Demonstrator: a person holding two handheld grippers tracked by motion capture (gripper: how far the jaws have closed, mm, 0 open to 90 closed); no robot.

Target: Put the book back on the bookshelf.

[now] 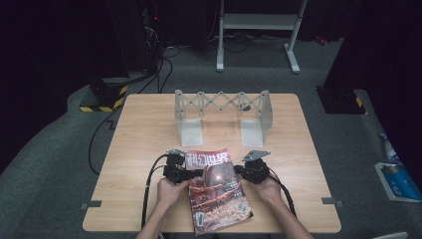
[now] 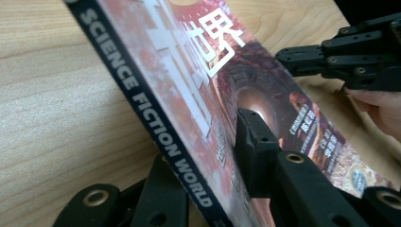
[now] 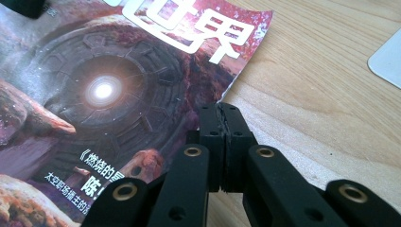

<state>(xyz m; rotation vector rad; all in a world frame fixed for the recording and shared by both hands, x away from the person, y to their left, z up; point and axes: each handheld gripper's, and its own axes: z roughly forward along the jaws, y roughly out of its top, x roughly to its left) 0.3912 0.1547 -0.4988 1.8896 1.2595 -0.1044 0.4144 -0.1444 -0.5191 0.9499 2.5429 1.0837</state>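
You held a magazine (image 1: 219,191) between both grippers at the near edge of the table (image 1: 144,134).

Left gripper (image 1: 175,169): its jaws straddled the spine side, one under the book and one pressed on the cover, so it was clamped on the magazine, which tilted up off the wood. Right gripper (image 3: 222,116): jaws pinched together on the cover's right edge, gripping it. Behind, well apart, stood a grey folding rack (image 1: 222,114).
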